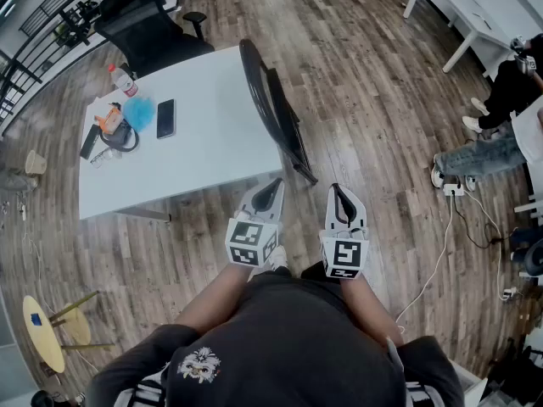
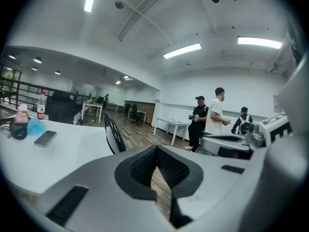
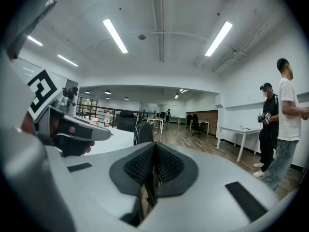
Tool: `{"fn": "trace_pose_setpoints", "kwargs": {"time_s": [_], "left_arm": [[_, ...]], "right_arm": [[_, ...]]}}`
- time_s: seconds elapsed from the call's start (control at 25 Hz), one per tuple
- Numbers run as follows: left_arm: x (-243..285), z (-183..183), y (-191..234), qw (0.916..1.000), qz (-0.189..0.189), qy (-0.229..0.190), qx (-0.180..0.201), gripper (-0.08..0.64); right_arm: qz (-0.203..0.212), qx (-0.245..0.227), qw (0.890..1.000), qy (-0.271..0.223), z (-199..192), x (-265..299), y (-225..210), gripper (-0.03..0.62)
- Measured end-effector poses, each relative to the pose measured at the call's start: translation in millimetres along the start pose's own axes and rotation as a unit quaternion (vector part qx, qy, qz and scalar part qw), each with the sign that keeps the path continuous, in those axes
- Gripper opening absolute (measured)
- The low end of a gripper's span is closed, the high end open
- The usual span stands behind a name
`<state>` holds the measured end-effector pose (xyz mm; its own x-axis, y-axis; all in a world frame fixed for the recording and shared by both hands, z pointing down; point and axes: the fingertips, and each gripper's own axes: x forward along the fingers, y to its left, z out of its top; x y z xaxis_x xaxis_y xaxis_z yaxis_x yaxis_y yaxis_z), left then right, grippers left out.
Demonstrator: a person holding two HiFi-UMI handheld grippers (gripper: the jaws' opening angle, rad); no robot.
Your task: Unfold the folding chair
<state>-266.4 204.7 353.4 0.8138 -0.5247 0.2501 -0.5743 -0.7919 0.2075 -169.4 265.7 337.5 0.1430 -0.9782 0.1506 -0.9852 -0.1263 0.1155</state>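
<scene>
The folding chair (image 1: 276,113) is black and folded flat, leaning upright against the right edge of the white table (image 1: 212,142). It also shows as a thin dark frame in the left gripper view (image 2: 113,134) and as a dark backrest in the right gripper view (image 3: 142,132). My left gripper (image 1: 273,182) and right gripper (image 1: 338,189) are held side by side in front of my body, short of the chair and not touching it. Both are shut with nothing between the pads (image 2: 145,166) (image 3: 166,164).
On the table lie a phone (image 1: 165,117), a blue cloth (image 1: 138,113), a bottle (image 1: 123,79) and small items. A black office chair (image 1: 148,28) stands behind it. People (image 1: 501,134) are at the right, with a power strip and cable (image 1: 454,189) on the wooden floor. A small stool (image 1: 47,329) is at lower left.
</scene>
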Motion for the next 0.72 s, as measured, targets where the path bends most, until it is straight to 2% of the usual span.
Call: {"fn": "trace_pose_setpoints", "kwargs": {"time_s": [0.32, 0.44, 0.56, 0.72], "left_arm": [[51, 18, 33, 0.9983, 0.055, 0.007, -0.016, 0.006], [77, 31, 53, 0.9956, 0.091, 0.005, -0.02, 0.006], [103, 44, 70, 0.9919, 0.126, 0.003, -0.017, 0.006], [128, 51, 103, 0.9812, 0.192, 0.011, -0.015, 0.006]], "right_arm": [[0.04, 0.005, 0.999, 0.005, -7, 66, -29, 0.015], [0.082, 0.005, 0.997, 0.007, -7, 109, -37, 0.015], [0.14, -0.005, 0.99, 0.0, 2, 156, -37, 0.015], [0.194, -0.015, 0.981, -0.002, 6, 205, -34, 0.015]]}}
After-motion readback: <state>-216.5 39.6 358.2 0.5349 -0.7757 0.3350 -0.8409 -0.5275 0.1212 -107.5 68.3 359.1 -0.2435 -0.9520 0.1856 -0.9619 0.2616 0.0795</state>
